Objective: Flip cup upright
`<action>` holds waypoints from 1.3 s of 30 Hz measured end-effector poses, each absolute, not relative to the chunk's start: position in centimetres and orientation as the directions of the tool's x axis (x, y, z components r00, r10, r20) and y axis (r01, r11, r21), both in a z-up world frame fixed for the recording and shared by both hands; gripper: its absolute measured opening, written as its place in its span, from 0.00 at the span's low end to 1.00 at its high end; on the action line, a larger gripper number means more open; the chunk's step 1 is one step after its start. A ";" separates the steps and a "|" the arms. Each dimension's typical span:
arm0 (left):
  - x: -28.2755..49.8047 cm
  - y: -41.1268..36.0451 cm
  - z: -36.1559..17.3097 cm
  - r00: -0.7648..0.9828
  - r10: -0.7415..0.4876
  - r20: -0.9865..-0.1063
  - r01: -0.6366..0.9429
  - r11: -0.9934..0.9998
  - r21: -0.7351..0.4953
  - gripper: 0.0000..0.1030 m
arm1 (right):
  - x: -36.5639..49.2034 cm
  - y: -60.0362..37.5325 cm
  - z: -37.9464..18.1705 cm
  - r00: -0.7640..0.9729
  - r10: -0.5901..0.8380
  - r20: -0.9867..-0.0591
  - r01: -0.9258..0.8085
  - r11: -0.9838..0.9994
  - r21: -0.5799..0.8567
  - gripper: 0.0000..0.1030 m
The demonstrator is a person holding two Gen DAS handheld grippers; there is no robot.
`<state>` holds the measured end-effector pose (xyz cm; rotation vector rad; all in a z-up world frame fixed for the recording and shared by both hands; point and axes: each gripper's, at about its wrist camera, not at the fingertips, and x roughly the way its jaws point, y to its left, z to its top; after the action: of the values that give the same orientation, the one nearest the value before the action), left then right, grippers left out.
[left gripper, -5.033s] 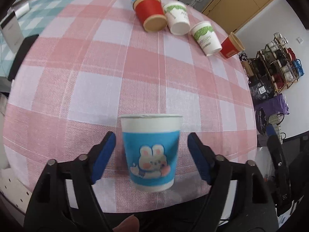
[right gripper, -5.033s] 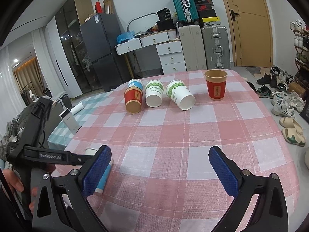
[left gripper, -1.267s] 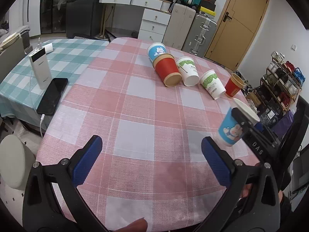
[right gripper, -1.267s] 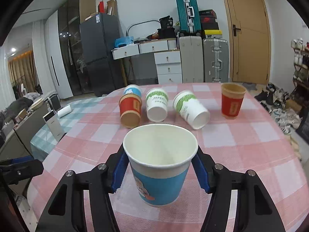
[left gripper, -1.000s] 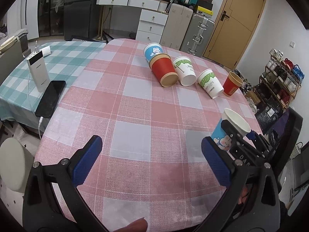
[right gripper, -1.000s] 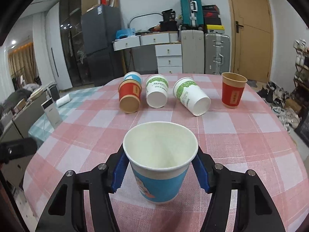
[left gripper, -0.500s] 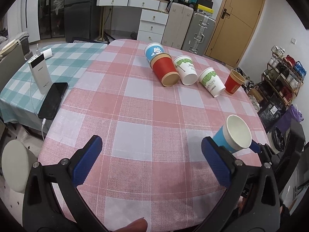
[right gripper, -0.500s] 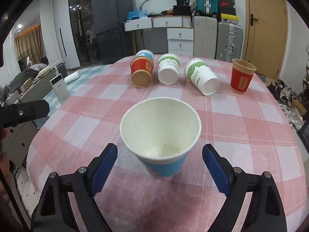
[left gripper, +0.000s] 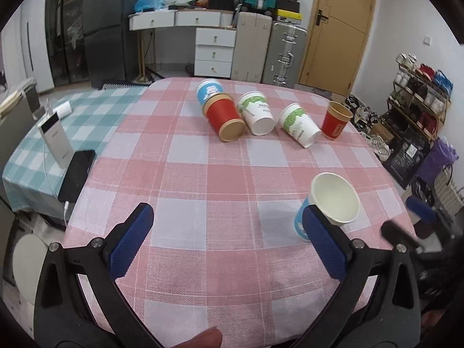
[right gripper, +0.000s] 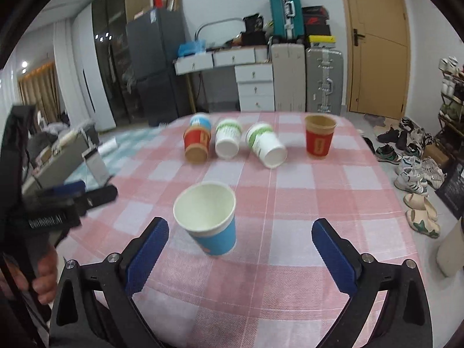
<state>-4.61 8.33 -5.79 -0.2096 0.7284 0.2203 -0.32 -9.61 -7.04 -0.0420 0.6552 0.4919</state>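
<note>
A blue paper cup [right gripper: 207,220] with a white inside stands upright, mouth up, on the pink checked tablecloth [right gripper: 290,208]. My right gripper [right gripper: 239,250] is open and empty, drawn back from the cup, which stands between and beyond its fingers, nearer the left one. In the left wrist view the same cup [left gripper: 333,203] stands at the right, just behind my right finger. My left gripper [left gripper: 229,243] is open and empty over the table's near part.
At the far side lie a red cup [left gripper: 224,117], a blue cup [left gripper: 208,91] and two green-printed white cups [left gripper: 256,113] [left gripper: 298,129] on their sides. A red cup [left gripper: 336,120] stands upright. A phone [left gripper: 76,174] and a power bank [left gripper: 56,142] lie on the teal-checked table at the left.
My right gripper opened, let go of the blue cup on the table and drew back from it. The left gripper stayed open and barely moved.
</note>
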 end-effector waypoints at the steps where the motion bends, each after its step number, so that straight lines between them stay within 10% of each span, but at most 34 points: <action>1: -4.6 7.8 -5.4 0.731 0.113 -0.673 -0.252 0.961 -0.113 1.00 | -0.5 -10.0 -6.4 0.691 0.426 -0.584 -0.447 0.887 0.119 0.99; 39: -6.2 2.6 -2.0 0.770 0.072 -0.634 -0.176 0.979 -0.102 1.00 | -3.0 -11.4 -3.6 0.675 0.504 -0.540 -0.499 0.850 0.168 1.00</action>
<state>-6.15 2.63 -2.04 -0.1588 0.6793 0.1349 -2.97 -11.35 -3.58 0.0071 0.6090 0.5641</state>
